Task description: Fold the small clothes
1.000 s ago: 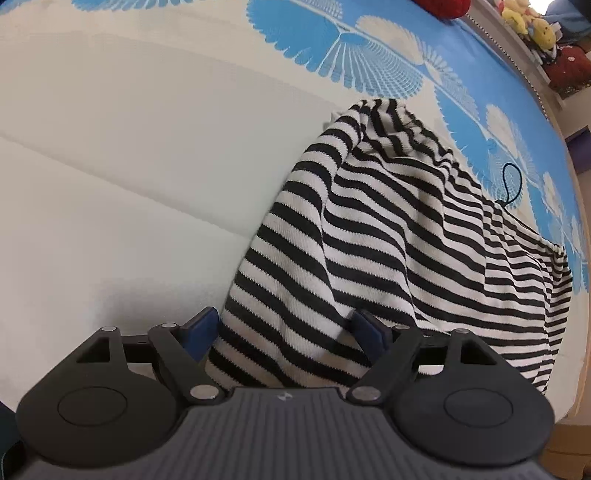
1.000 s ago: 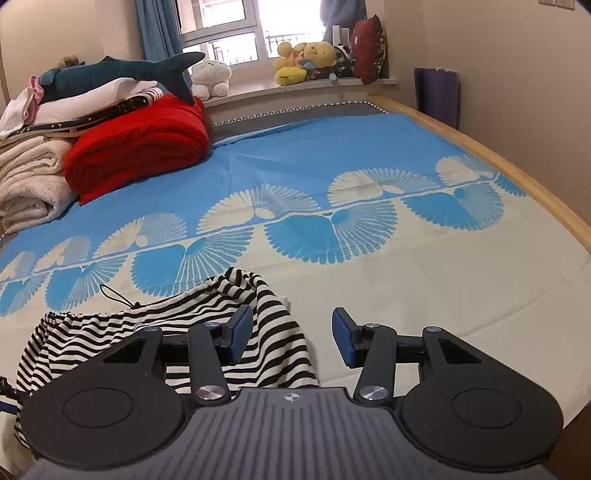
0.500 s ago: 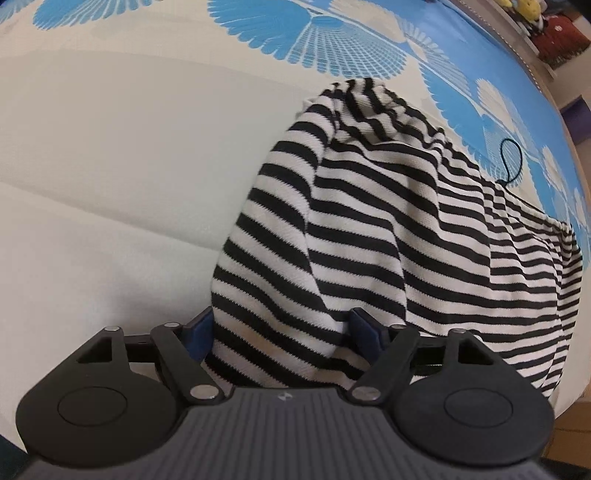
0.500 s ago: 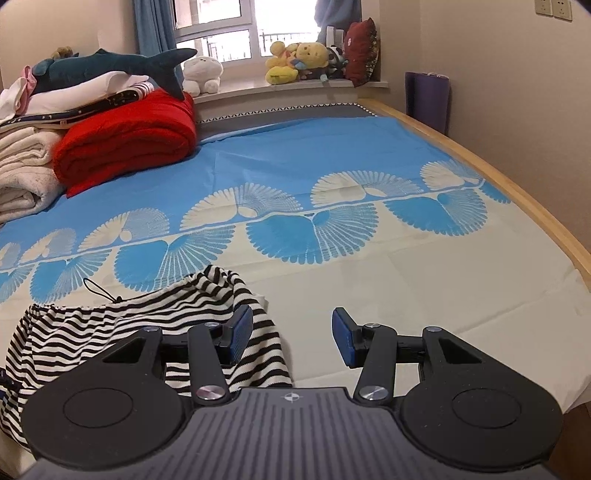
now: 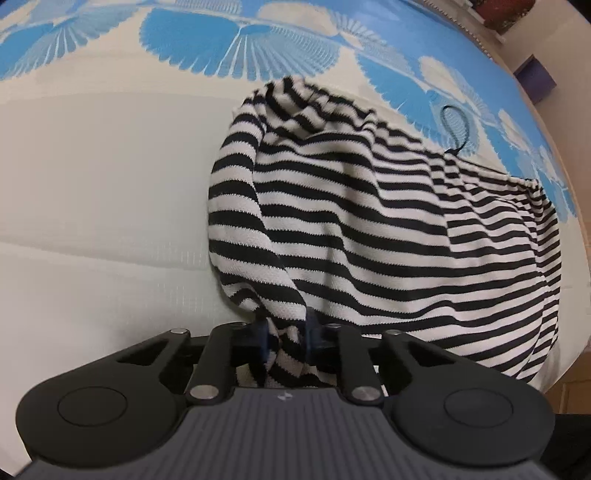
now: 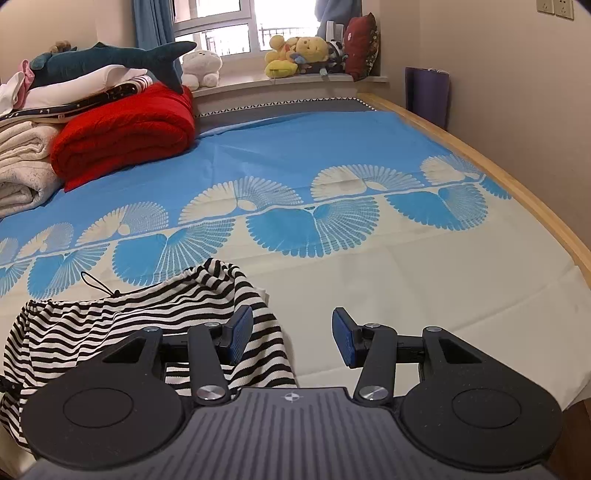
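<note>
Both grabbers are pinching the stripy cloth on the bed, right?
Not quite. Only the left gripper is pinching the stripy cloth, as the left wrist view shows. In the right wrist view, the right gripper is open and holds nothing. The cloth does lie on the bed.

Your left wrist camera sits low and close behind its jaws, looking down at the bed (image 5: 92, 192), with the striped garment (image 5: 369, 229) filling the view just ahead of them. Your right wrist camera looks level across the bed (image 6: 332, 147) toward the window (image 6: 229, 22) far beyond its jaws. The 2 views share the striped garment (image 6: 110, 317), which lies left of the right jaws, and the blue fan-patterned sheet (image 6: 314, 229).
</note>
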{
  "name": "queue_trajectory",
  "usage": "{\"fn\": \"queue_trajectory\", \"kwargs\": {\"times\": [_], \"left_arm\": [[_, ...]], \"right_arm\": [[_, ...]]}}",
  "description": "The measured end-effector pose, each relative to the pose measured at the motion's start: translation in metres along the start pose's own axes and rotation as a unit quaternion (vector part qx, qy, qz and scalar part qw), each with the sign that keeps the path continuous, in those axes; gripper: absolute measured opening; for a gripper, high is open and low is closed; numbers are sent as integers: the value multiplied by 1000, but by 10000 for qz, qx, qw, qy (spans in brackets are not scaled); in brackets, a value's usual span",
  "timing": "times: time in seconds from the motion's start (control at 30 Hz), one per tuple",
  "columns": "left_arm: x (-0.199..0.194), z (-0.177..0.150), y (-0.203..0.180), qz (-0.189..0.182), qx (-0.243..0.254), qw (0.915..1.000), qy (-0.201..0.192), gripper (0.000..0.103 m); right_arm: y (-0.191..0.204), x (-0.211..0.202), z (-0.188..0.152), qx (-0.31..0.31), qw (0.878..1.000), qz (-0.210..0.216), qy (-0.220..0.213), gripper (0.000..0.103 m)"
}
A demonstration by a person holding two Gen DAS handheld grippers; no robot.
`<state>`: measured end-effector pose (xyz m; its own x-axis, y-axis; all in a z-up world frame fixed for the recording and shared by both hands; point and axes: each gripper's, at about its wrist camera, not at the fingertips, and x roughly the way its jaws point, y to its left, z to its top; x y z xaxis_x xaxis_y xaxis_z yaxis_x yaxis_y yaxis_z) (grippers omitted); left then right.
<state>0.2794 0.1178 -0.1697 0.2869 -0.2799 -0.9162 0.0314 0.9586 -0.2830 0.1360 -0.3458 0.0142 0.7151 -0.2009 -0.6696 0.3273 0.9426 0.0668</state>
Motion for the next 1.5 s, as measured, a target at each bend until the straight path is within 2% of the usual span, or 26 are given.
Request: {"fn": "queue_trajectory", "kwargs": {"times": [0.17,0.23,0.27,0.3,0.47,0.5,0.53,0.57,0.6,0.63,0.8,0.93,1.0,1.07,1.1,1.13,1.17,1.2,1.23,1.27,1.33,1.5], "left_arm": [[-23,-1,10,-122,-271,9986,-435,14],[-33,-3,13,82,-291,9975,-634,9],[-36,-5,16,300,-238,9972,-647,9],[-37,-7,21,369,-285,9972,-583,9],[-46,-16,28,31,-278,9986,-456,12],[-47,-16,29,-44,-350,9984,-441,17],[-47,-16,32,-67,-438,9980,-445,32],[-49,-16,35,-102,-535,9975,-450,43],[-49,-15,40,-151,-637,9968,-470,62],[-49,-14,43,-214,-736,9959,-488,72],[-28,-4,54,-301,-1134,9931,-85,75],[-8,3,56,-324,-1011,9941,239,75],[-2,7,56,-373,-971,9943,245,76],[2,12,52,-498,-916,9944,189,73],[5,14,48,-605,-873,9941,200,64],[8,15,43,-762,-812,9934,257,46],[11,16,36,-906,-735,9926,333,39],[13,16,28,-908,-570,9937,339,27],[13,15,19,-805,-316,9959,284,23],[12,15,12,-717,-130,9971,221,22],[8,15,8,-699,-58,9975,125,19],[-22,9,22,-611,-330,9969,-360,16]], "right_arm": [[4,1,1,-3,10000,64,-13,50],[6,1,1,27,10000,88,-28,50],[7,0,2,57,9999,112,-41,50],[7,0,3,82,9999,135,-48,50],[10,0,3,146,9996,247,-42,50],[11,0,3,141,9995,263,-45,50],[13,0,2,140,9995,281,-51,50],[14,0,2,144,9994,298,-53,50],[14,0,2,152,9994,313,-51,50],[14,0,2,153,9993,326,-45,50],[13,-1,1,83,9995,314,-64,50],[7,2,1,65,9997,214,-26,50],[3,3,1,64,9998,171,-8,50],[0,4,1,65,9999,140,6,50],[-1,5,2,63,9999,125,9,50],[-2,5,2,62,9999,115,10,50],[-3,6,2,69,9999,102,17,50],[-4,7,2,78,9999,93,24,50],[-4,8,3,90,9999,87,28,50],[-4,9,3,100,9999,86,33,50],[-2,10,4,116,9999,95,48,50],[11,13,5,158,9997,190,47,50]]}}
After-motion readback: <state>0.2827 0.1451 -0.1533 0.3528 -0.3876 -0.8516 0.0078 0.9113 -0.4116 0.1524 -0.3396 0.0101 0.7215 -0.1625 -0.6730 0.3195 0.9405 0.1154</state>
